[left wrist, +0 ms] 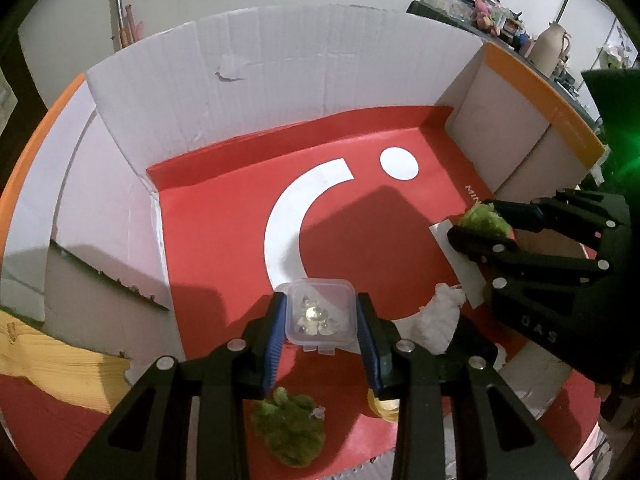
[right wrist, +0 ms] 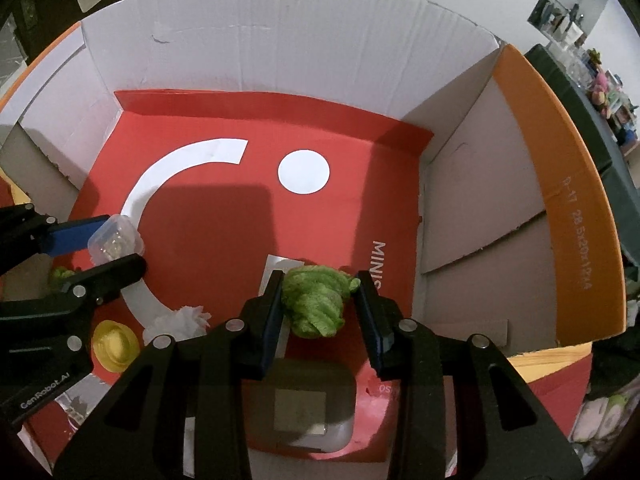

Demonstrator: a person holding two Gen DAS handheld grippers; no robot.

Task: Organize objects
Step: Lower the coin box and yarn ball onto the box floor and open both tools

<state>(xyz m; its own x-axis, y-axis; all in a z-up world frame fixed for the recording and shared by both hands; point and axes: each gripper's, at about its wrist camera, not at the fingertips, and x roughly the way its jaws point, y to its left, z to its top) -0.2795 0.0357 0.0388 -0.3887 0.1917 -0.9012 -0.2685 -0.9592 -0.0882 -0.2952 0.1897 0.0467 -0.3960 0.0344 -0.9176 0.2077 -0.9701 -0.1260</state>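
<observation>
My left gripper is shut on a small clear plastic box with shiny beads inside, held above the red floor of the cardboard box. It shows at the left of the right wrist view. My right gripper is shut on a green fuzzy yarn ball, seen at the right of the left wrist view. A second green fuzzy ball lies below the left gripper.
A white crumpled tissue and a gold round lid lie on the red floor. A grey-white device sits under the right gripper. White cardboard walls and an orange flap surround the floor.
</observation>
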